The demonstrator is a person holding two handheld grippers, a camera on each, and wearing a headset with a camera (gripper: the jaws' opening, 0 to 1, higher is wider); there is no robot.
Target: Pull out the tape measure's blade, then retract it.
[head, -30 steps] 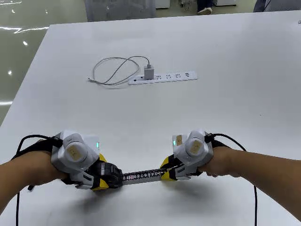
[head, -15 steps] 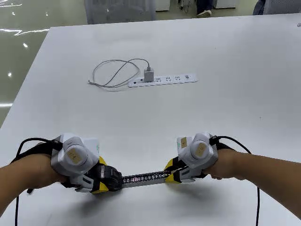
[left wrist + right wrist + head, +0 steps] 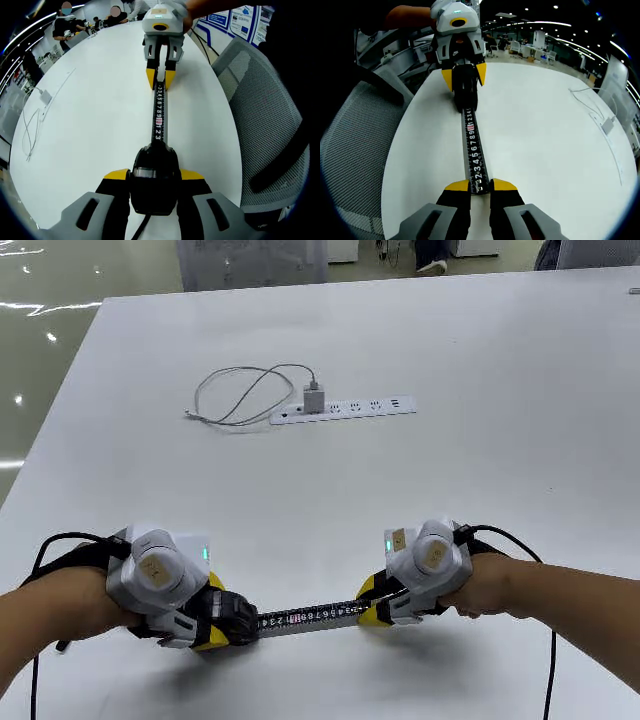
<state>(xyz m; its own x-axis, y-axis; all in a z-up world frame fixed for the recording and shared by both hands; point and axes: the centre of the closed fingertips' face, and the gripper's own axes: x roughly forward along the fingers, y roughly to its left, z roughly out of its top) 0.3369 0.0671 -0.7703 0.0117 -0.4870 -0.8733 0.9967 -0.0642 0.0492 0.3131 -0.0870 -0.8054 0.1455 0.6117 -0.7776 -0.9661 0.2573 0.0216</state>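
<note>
Left gripper is clamped on the black tape measure case. Right gripper is closed on the blade tip. The blade runs straight between them over the white table.

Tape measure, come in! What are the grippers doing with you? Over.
Left gripper shut on tape measure case. Right gripper shut on blade at its tip, partly pulled out. Power strip far off, well away from blade.

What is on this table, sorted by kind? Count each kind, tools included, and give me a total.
Tape measure: 1
Tools: 2, the left tool and the right tool
Power strip: 1
Charger: 1
Cable: 1
Total: 6
</note>
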